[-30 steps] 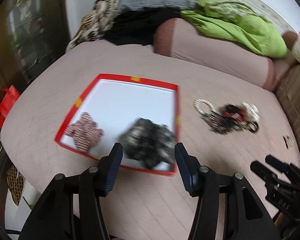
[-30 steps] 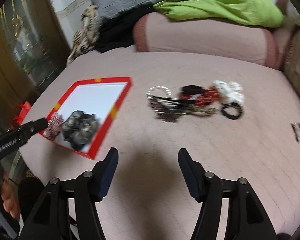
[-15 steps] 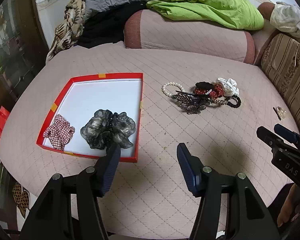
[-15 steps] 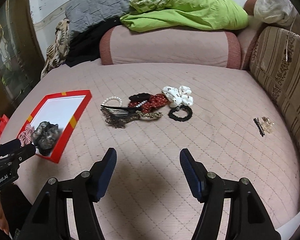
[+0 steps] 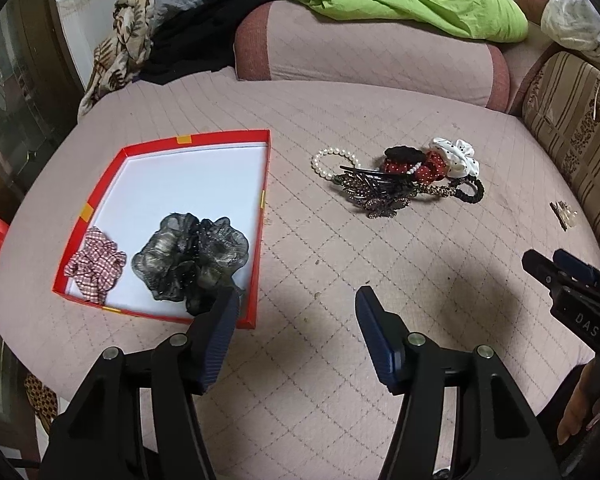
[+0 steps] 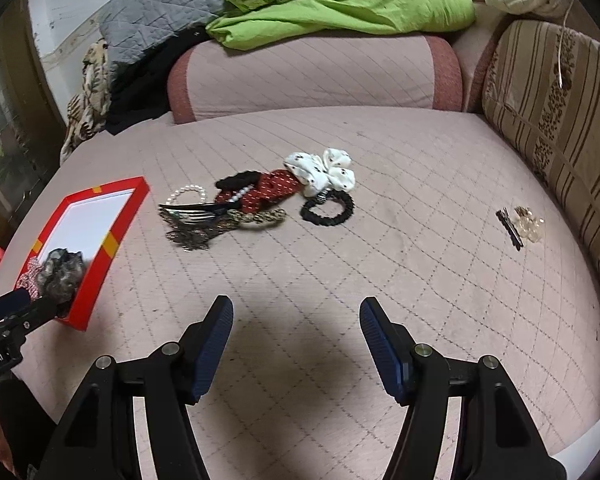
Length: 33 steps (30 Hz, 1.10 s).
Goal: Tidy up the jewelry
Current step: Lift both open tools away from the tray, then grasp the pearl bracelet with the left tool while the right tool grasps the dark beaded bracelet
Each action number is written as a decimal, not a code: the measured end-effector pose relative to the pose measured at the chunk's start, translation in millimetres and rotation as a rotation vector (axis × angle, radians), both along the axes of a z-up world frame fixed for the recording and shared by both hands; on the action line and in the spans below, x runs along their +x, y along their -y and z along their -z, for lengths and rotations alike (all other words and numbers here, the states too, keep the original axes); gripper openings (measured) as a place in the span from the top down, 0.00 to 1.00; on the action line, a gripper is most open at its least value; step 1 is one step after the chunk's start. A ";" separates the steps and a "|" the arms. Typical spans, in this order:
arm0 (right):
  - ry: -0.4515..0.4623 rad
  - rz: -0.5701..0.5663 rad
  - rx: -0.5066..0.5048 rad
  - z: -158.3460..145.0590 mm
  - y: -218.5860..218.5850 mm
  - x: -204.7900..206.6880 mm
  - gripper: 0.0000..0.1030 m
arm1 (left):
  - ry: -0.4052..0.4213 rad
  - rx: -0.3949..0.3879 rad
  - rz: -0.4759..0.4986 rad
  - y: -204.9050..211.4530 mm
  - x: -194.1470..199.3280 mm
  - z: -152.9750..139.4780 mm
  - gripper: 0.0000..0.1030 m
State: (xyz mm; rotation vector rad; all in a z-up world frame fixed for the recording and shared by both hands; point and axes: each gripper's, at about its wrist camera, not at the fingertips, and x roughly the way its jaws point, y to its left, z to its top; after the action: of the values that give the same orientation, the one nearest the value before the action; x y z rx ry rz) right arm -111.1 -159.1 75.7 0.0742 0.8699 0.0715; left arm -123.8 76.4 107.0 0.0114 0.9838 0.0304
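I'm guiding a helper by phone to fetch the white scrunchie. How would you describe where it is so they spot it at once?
On the pink quilted cushion, right of the red tray, lies a heap of hair accessories. The white scrunchie is at the heap's far right end, just above a black hair tie. It is the only white piece, dotted with black.

A matt quilted pink cloth covers the bed [image 5: 340, 264], the red box [image 5: 100, 184] looks like smooth card with a white paper floor, the grey scrunchie [image 5: 188, 256] is sheer shiny fabric, the pearl bracelet [image 5: 332, 160] glossy, and the tongs' blue pads [image 6: 216, 344] ribbed matt plastic.
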 end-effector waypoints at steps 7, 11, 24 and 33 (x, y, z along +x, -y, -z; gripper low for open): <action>-0.043 0.032 0.019 19.1 18.0 15.2 0.32 | -0.032 -0.060 0.003 1.8 31.0 11.5 0.42; -0.057 0.042 0.039 27.0 28.1 27.3 0.32 | -0.035 -0.091 0.028 12.1 53.7 15.9 0.42; -0.047 0.075 0.078 34.3 58.2 75.4 0.32 | -0.001 -0.153 0.139 36.6 118.4 18.8 0.42; -0.089 0.004 0.407 47.1 43.9 108.4 0.32 | 0.010 -0.148 0.150 40.5 138.0 22.4 0.42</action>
State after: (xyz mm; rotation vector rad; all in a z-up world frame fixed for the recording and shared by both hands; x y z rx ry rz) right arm -2.6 -202.9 28.6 0.4629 0.9339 0.2428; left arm 14.2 35.9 84.6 -0.0504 0.9710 -0.1802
